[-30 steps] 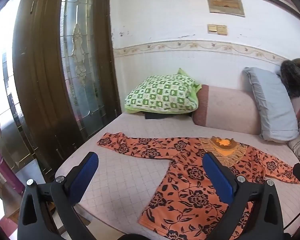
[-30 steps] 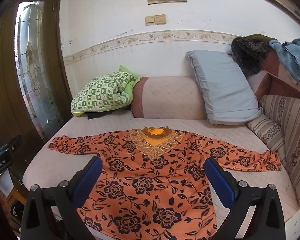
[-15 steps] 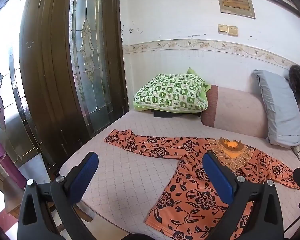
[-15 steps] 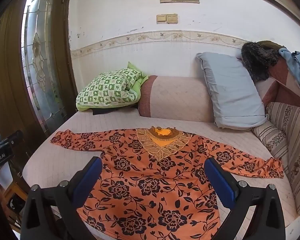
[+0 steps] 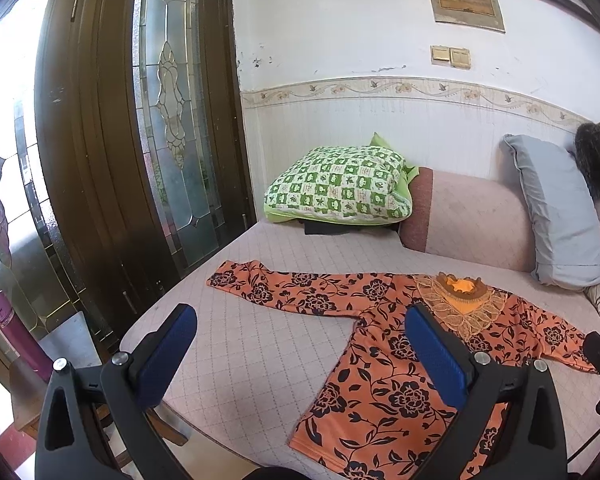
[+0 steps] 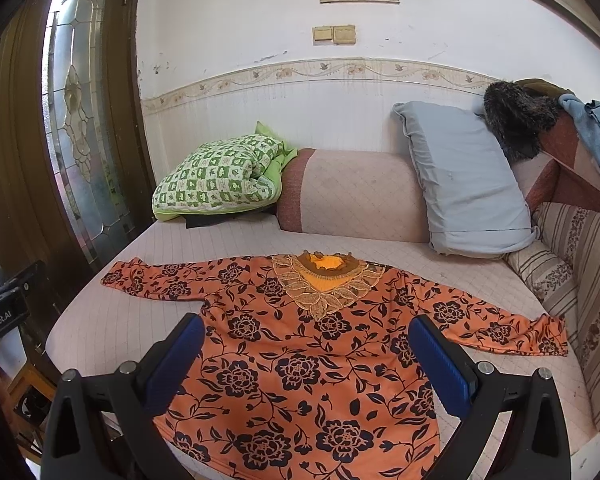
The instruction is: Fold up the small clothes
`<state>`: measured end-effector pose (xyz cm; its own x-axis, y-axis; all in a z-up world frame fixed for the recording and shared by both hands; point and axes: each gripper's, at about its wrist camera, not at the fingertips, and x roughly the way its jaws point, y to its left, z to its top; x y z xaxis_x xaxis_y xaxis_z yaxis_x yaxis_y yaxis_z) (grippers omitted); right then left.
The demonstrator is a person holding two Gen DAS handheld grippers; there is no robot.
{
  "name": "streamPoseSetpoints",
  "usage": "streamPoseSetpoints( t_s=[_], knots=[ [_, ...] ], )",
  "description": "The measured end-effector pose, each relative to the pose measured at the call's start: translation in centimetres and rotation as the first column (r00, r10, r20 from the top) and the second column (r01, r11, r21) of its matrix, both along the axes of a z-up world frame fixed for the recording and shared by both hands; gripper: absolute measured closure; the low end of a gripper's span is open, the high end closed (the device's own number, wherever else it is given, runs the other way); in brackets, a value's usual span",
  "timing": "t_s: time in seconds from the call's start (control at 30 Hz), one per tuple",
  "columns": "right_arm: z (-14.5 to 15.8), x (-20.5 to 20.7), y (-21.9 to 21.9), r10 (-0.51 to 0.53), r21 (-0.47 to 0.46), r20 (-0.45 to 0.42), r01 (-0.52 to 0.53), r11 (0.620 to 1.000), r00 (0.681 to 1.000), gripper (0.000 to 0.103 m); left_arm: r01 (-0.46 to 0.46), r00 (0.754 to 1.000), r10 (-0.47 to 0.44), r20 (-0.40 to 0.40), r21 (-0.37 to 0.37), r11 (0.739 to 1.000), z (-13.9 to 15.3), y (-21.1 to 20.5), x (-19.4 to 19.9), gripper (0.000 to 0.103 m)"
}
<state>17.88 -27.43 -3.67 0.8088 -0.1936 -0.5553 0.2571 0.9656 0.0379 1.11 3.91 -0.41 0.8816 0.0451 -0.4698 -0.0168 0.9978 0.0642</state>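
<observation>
Both claws I hold above the near edge of the bed (image 6: 100,320), neither touching cloth. My left claw (image 5: 300,354) stands with its blue pads spread wide, nothing between them; it hangs over bare quilted mattress, the blouse's body under its right finger. My right claw (image 6: 306,360) is likewise wide apart and empty, poised over the lower body of the orange floral blouse (image 6: 300,360). The blouse lies flat, face up, both sleeves stretched out to the sides, lace collar (image 6: 326,284) toward the wall, hem at the near edge of the mattress. In the left view the garment (image 5: 388,368) sits right of centre, one sleeve reaching toward the wooden glass door (image 5: 168,120). Behind the blouse: a green checked pillow (image 6: 220,176) at the far left corner, a pink bolster (image 6: 356,196) beside it, a grey pillow (image 6: 464,180) leaning against the wall.
</observation>
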Motion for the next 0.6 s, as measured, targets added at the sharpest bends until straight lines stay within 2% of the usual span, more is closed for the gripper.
streamPoseSetpoints(
  t_s=[0.6],
  knots=[
    [-0.3, 0.1, 0.2, -0.001, -0.002, -0.012, 0.001, 1.0, 1.0, 0.0, 0.005, 1.0, -0.005, -0.018, 0.013, 1.0, -0.2, -1.8, -0.4, 0.0]
  ],
)
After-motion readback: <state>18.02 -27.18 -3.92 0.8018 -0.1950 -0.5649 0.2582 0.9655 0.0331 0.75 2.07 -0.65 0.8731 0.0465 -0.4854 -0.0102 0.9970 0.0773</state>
